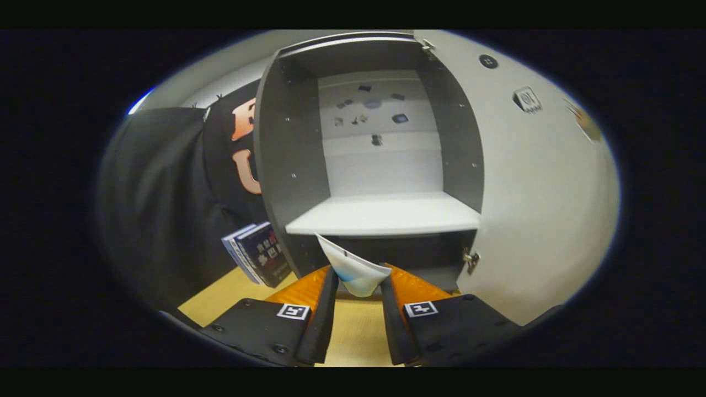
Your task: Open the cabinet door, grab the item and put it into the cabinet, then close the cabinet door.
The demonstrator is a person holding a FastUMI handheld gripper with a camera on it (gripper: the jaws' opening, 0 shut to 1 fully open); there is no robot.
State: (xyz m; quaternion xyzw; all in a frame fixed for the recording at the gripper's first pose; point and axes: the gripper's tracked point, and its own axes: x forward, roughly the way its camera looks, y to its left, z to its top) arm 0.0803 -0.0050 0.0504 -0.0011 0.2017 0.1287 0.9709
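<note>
The cabinet [380, 138] stands wide open straight ahead of the gripper, dark-walled, with a pale back panel that carries a scatter of small dark marks too small to make out. Its door [535, 182], pale and broad, swings out from the cabinet's right side, with hinges [470, 259] showing at its top and bottom corners on the cabinet's right edge. Inside the cabinet a white shelf [386, 215] runs across the lower part, bare on top. Below the cabinet lies a light wooden table [220, 292]. Leaning at the cabinet's lower left corner, on the table, is a box [259, 253], dark with a printed face, tilted against the cabinet's side.

The gripper [358, 286] sits just in front of the cabinet, below the shelf's front edge. Its jaws are closed in on a packet [353, 267], a small white-and-blue pouch, both fingers [325, 320] pressing its lower end. The packet sticks up and leans left, its top corner just reaching the shelf's front edge, still outside the cabinet.
</note>
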